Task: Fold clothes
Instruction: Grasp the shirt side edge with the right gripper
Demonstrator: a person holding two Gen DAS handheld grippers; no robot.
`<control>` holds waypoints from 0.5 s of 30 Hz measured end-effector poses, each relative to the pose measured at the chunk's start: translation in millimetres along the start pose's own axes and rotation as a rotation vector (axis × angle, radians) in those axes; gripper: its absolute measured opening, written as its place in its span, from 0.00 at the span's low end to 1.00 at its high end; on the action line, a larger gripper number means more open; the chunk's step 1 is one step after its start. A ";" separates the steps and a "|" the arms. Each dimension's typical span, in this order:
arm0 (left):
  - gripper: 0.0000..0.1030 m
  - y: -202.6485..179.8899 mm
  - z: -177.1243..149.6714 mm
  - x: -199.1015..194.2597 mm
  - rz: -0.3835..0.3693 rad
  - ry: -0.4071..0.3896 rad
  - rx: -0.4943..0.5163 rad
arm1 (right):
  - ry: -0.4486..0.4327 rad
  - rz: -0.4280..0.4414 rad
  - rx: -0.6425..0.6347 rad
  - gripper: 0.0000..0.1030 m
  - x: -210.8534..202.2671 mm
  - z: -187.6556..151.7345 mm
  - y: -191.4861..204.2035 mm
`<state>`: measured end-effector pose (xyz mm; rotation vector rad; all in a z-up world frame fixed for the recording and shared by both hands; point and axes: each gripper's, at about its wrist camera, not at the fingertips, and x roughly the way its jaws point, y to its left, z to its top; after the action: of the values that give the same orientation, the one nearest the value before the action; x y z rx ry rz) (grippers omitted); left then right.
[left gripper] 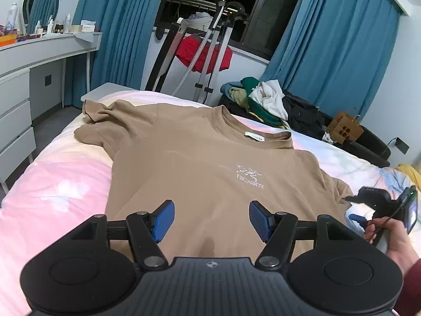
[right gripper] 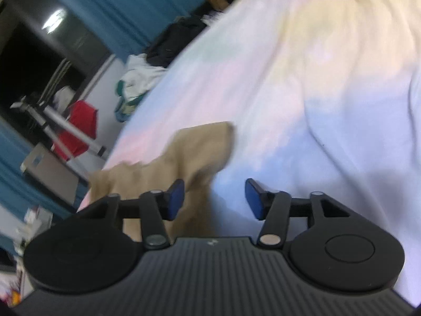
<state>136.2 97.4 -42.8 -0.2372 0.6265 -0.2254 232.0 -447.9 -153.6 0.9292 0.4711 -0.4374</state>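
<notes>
Just above the tan T-shirt [left gripper: 189,163] hangs the left gripper [left gripper: 211,220], its blue ribbed pads apart and nothing between them — soft cotton below, lying chest-up and mostly flat on the bed [left gripper: 52,184]. White print on the shirt's chest is too broken to read; the neck tag is too small as well. Off the shirt's right edge, a hand [left gripper: 394,239] in a dark red sleeve carries the right gripper [right gripper: 214,200], half cut off by the frame. From its own blurred, tilted camera, its jaws stand apart with no cloth clamped — a rumpled tan sleeve [right gripper: 202,150] lies just beyond the left pad. Pastel pink, blue and yellow bedding spreads all round the shirt. Beyond the shirt's collar sits a pile of clothes [left gripper: 263,100], green, white and black, beside a brown paper bag [left gripper: 344,129] whose lettering I can't make out.
</notes>
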 end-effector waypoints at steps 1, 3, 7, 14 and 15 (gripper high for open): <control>0.64 0.8 0.6 3.7 -0.001 0.004 -0.008 | -0.012 0.018 -0.006 0.44 7.4 2.3 -2.6; 0.64 2.2 2.2 12.0 -0.005 0.016 -0.030 | -0.035 0.065 -0.052 0.44 19.7 6.6 -0.5; 0.64 4.3 2.2 26.0 -0.003 0.039 -0.050 | -0.001 0.125 -0.145 0.15 48.2 18.5 18.6; 0.63 10.7 1.2 46.2 0.007 0.069 -0.085 | -0.209 0.100 -0.272 0.06 32.5 31.5 46.0; 0.63 11.6 0.8 47.7 0.007 0.073 -0.086 | -0.251 0.077 -0.303 0.06 28.4 33.4 48.2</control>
<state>175.8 95.2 -71.7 -0.3108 0.7101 -0.2016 287.9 -454.7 -121.0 0.5878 0.2620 -0.3929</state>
